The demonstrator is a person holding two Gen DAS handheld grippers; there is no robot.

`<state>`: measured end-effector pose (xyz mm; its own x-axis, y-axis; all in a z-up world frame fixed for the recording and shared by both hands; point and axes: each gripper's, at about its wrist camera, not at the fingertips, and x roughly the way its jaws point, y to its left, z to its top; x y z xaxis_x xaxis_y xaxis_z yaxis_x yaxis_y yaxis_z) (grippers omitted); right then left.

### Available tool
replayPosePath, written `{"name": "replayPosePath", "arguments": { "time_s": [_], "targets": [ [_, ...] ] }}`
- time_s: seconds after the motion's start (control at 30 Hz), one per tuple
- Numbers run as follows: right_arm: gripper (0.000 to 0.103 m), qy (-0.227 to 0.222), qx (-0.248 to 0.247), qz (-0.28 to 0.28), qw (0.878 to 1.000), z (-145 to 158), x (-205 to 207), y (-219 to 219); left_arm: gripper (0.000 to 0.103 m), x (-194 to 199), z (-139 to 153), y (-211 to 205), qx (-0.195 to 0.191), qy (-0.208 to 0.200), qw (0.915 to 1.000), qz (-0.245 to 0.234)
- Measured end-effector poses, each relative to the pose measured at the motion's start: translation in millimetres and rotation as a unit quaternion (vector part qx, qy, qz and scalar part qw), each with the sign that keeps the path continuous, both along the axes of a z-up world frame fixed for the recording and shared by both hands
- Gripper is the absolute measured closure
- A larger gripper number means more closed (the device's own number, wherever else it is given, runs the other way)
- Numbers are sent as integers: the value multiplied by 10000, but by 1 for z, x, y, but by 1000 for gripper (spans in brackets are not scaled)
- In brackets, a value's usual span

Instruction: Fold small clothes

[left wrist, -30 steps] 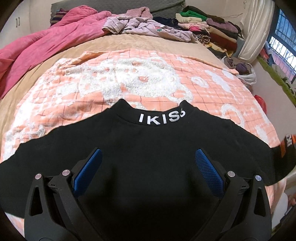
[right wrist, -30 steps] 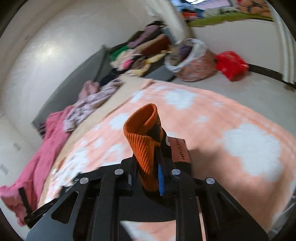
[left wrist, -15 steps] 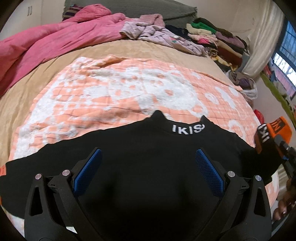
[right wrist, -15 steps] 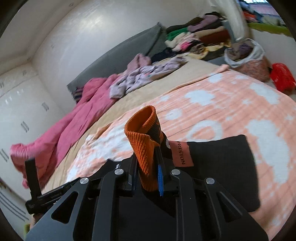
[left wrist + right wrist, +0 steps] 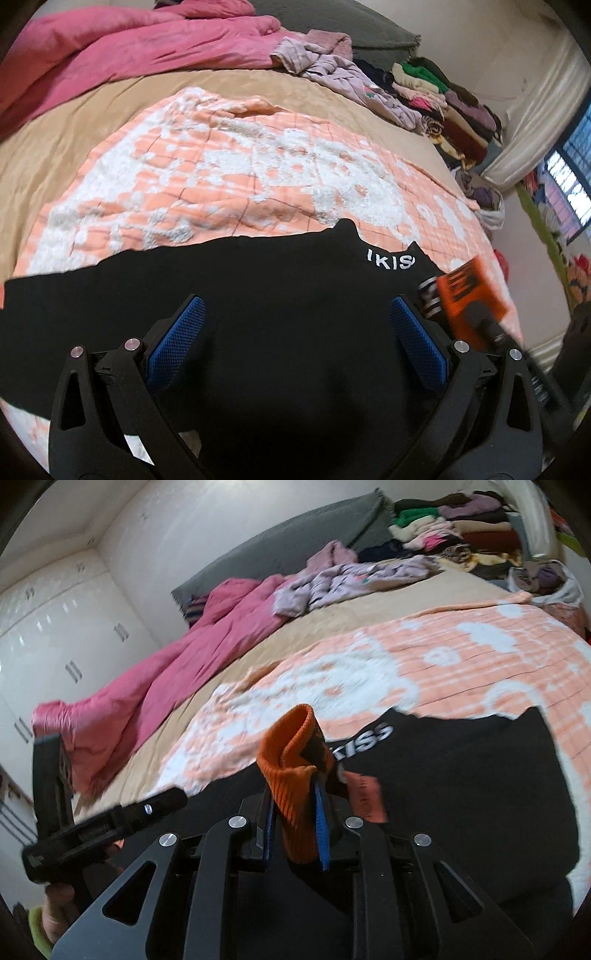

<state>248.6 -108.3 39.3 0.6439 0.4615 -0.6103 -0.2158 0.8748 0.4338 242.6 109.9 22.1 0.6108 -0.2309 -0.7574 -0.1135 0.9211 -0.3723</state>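
A black sweater (image 5: pixel 280 295) with white collar lettering lies flat on the orange-and-white blanket (image 5: pixel 240 173). My left gripper (image 5: pixel 295 332) hovers over its body, open wide, nothing between the blue pads. In the right wrist view my right gripper (image 5: pixel 295 812) holds the sleeve's orange ribbed cuff (image 5: pixel 291 746) upright between its pads. Its jaws are opening, and the cuff still fills the gap. The cuff hangs over the sweater (image 5: pixel 461 775) near the collar. From the left wrist view the cuff (image 5: pixel 469 291) shows at the right, just beyond my right finger.
A pink quilt (image 5: pixel 129 48) and crumpled lilac clothes (image 5: pixel 343 77) lie at the bed's far side. A stack of folded clothes (image 5: pixel 443 96) sits at the far right corner. A bag of clothes (image 5: pixel 484 199) stands on the floor beside the bed. White wardrobes (image 5: pixel 55 627) line the left wall.
My right gripper has carried the orange cuff from the bed's edge across over the sweater's body near the collar, and its pads stand slightly wider. My left gripper has shifted sideways over the sweater.
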Motion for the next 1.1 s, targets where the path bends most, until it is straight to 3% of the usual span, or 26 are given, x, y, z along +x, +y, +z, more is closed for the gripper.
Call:
{"name": "replayPosePath", "arguments": {
  "time_s": [0.13,0.27,0.4,0.5,0.57,0.77,0.8,0.9,0.97,1.1],
  "targets": [
    [50,63,140,240,9996,-6,-3,16,9,-4,-4,9,-79,60,9999,79],
    [49,-8,188,268,9995,0,-7,11,11,-6,-9,9,-162,142,9998,22],
    [46,-36,39,-143,9999,1,-12,-16,37,-5,-20,-8,-228,304,9990,-254],
    [45,-12,-128,-593,9982,-1,-17,-47,46,0,-35,-32,-440,537,9959,-579],
    [45,-20,-175,-818,9965,0,-22,-67,49,6,-43,-44,-493,653,9946,-645],
    [44,-35,-258,-1355,9904,0,-34,-119,50,22,-59,-66,-165,795,9955,-495],
    [44,-36,-267,-1432,9893,0,-36,-126,64,25,-60,-69,-64,793,9956,-486],
    [44,-44,-224,-1627,9864,0,-40,-146,93,28,-63,-79,217,749,9959,-462],
    [44,-38,-191,-1742,9845,1,-41,-158,98,27,-60,-84,254,653,9954,-657],
    [44,-38,-269,-1950,9804,0,-46,-177,98,18,-34,-76,195,273,9966,-757]
  ]
}}
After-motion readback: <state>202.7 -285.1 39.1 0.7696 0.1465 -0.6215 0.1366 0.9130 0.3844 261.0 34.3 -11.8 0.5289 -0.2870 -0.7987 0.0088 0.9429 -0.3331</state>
